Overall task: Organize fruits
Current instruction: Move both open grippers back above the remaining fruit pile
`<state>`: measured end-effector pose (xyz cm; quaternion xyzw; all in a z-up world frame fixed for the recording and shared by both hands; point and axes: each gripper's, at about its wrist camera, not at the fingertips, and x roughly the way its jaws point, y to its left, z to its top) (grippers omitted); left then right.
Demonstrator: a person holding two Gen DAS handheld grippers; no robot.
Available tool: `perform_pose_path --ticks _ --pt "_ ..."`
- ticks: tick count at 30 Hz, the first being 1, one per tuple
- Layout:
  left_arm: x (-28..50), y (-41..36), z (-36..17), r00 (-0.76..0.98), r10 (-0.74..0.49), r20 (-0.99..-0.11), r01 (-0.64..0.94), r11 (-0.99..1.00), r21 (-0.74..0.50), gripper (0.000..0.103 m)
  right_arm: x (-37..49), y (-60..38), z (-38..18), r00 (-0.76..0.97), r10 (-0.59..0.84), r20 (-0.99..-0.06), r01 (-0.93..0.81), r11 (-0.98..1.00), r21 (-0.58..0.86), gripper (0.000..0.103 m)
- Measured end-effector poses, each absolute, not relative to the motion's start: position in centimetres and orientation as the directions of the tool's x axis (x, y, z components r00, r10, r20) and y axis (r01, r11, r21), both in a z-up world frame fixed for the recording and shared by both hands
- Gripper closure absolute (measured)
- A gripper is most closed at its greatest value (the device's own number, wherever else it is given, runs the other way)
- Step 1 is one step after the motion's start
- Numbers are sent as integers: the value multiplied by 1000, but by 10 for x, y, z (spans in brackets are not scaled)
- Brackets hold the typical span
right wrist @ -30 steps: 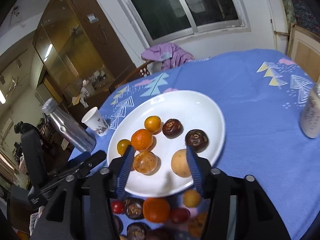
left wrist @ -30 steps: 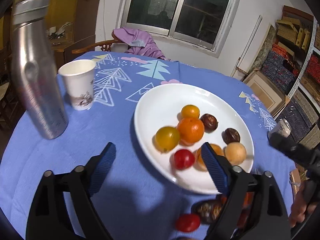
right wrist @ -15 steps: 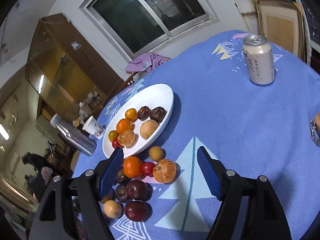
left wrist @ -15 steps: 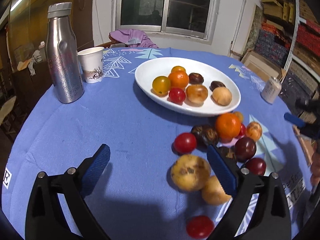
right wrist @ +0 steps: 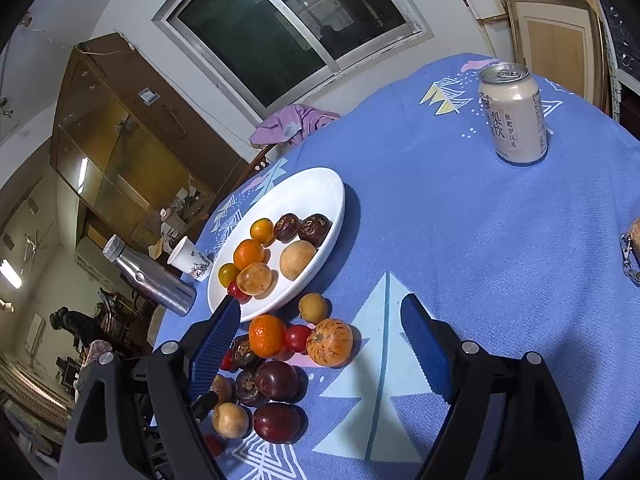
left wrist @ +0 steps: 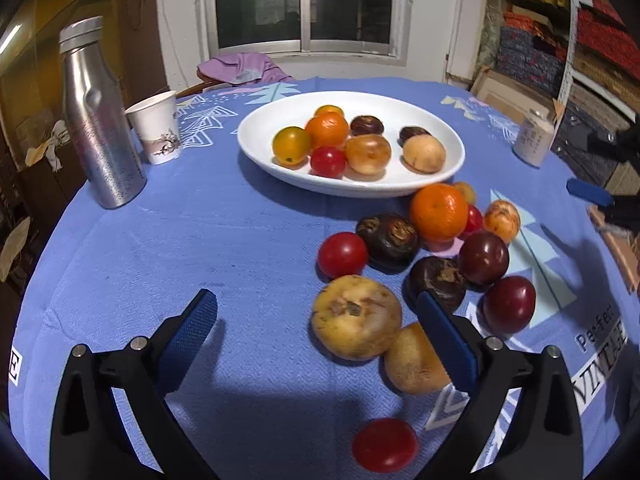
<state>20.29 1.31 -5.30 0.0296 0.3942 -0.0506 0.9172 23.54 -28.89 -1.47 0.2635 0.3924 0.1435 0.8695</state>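
Claws, left (left wrist: 316,330) and right (right wrist: 320,344), have just spread wide (both empty) above loose fruit (left wrist: 438,213).

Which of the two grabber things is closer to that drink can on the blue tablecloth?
The right. The can stands ahead of the right gripper, across bare cloth. From the left gripper it sits far off at the table's right edge, beyond the loose fruit. Both jaws have just been opening, empty.

We are holding the left gripper (left wrist: 316,322) above the blue tablecloth (left wrist: 200,240), its jaws having just been opening, nothing pressed between them. Nearer us than the white plate (left wrist: 440,136), loose fruit is lying: a russet fruit (left wrist: 356,316) just beside the right pad, a red tomato (left wrist: 342,254) beyond it.
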Motion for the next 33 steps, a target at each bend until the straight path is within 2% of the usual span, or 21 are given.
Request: perform_pose_path --ticks 4,7,12,19,23,28,33 --pt "205 17 -55 682 -27 -731 92 995 49 4 236 -290 -17 648 453 -612 -33 819 572 19" --pt "205 35 -52 683 -55 -728 81 997 1 4 238 -291 -18 647 452 -614 -26 818 575 19" --pt "192 69 -38 740 57 -671 -60 998 19 4 237 -294 -17 651 459 -605 -23 808 588 19" --pt "186 108 -39 727 93 -680 -183 981 -62 4 237 -293 -16 649 463 -603 -28 807 589 18" --pt "175 101 -32 763 57 -644 -144 986 -83 4 237 -294 -16 651 460 -604 -25 808 589 17" --pt "168 68 -35 764 -7 -645 -12 1000 -24 4 238 -293 -18 648 456 -610 -20 810 586 17" --pt "159 51 -31 782 -97 -616 100 995 -30 4 238 -294 -18 646 457 -611 -18 810 586 17"
